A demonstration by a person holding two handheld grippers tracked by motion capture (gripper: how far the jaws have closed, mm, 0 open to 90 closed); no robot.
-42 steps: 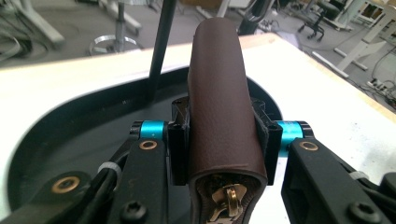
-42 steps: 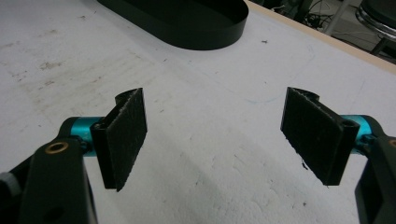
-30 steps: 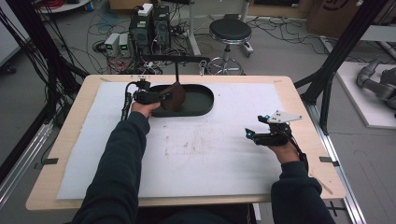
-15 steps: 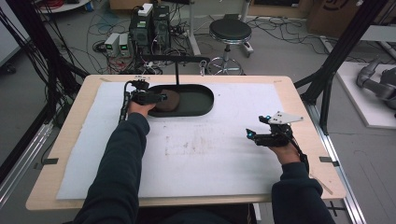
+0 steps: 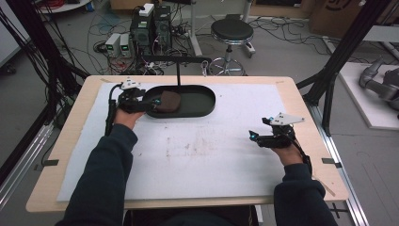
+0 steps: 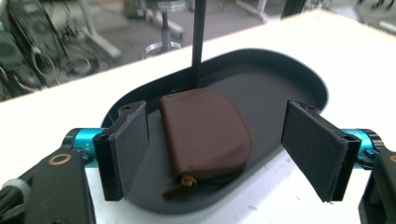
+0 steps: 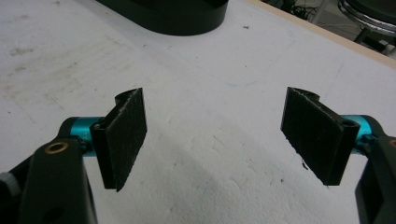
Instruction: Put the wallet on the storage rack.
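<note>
The left gripper (image 5: 149,104), upper left in the high view, has just opened its jaws off the brown zip pouch (image 6: 203,133), leaving it delivered in the black oval tray (image 6: 299,70), while the right gripper (image 7: 219,135) waits wide open.

Seen from above, two dark-sleeved forearms reach in from the near edge. The left arm stretches far forward; its left gripper (image 5: 149,104) points right, and its jaws, which have just been opening, stand wide apart with nothing pressed between the pads. The right gripper (image 5: 254,137) sits low, pointing left, its jaws also spread wide and empty.
</note>
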